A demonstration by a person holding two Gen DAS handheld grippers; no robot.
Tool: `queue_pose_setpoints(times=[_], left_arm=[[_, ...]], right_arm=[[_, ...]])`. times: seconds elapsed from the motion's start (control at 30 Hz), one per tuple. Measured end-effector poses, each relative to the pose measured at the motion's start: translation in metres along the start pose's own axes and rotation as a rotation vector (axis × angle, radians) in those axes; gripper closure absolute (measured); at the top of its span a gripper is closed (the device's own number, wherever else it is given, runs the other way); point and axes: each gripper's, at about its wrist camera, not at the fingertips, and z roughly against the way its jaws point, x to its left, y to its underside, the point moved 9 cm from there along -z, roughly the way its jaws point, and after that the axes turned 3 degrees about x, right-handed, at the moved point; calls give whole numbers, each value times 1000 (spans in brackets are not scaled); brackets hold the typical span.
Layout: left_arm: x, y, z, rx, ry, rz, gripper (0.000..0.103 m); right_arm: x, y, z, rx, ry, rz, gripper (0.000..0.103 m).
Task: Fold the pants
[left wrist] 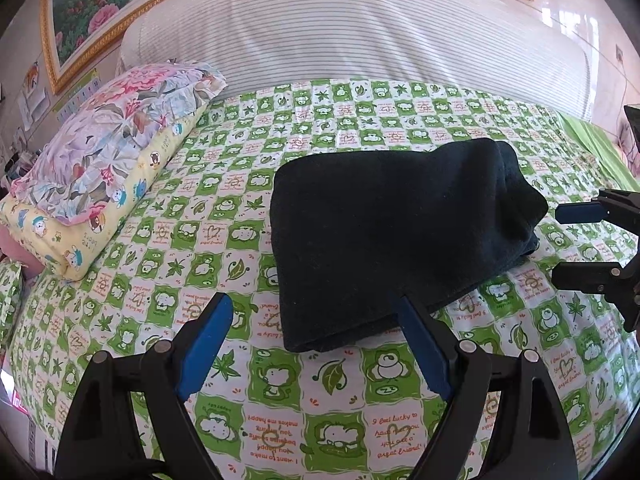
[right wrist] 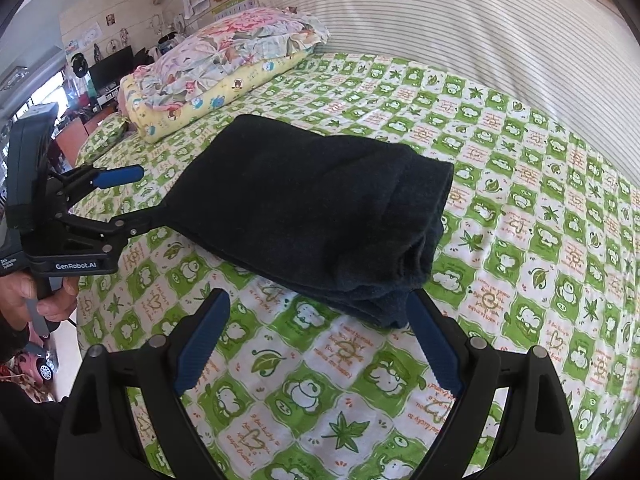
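Left gripper [left wrist: 316, 308] fingers spread, tilted down at folded pants [left wrist: 392, 228]; right gripper [right wrist: 318, 306] likewise, seemingly not gripping.

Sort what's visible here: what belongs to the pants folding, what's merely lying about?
Job:
- folded dark navy fleece pants
- left gripper, open
- right gripper, open

Lying about:
- floral pillow
- yellow cartoon-print quilt
- striped white mattress

floral pillow [left wrist: 132, 120] atop yellow cartoon quilt [left wrist: 84, 220], striped mattress [left wrist: 360, 40] behind.
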Motion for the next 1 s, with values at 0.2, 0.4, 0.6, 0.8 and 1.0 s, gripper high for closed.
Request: queue_pose_setpoints(times=[0.2,0.4,0.6,0.8,1.0], left_arm=[[0,2,-3,7,0,1,18],[1,1,-4,-1,-3,2,18],[5,-3,-7,-14,-16,11,19],[6,-6,-10,-10,-11,15,19],[6,-7,-10,-10,-10,9,19]], right_arm=[[3,-2,-4,-3,-4,5,13],[5,-5,-6,-8,-13,4,13],[5,-6,-6,-14,-17,2,13],[5,-6,-7,-14,-17,0,13],[5,-7,-7,-17,-21,-5,13]])
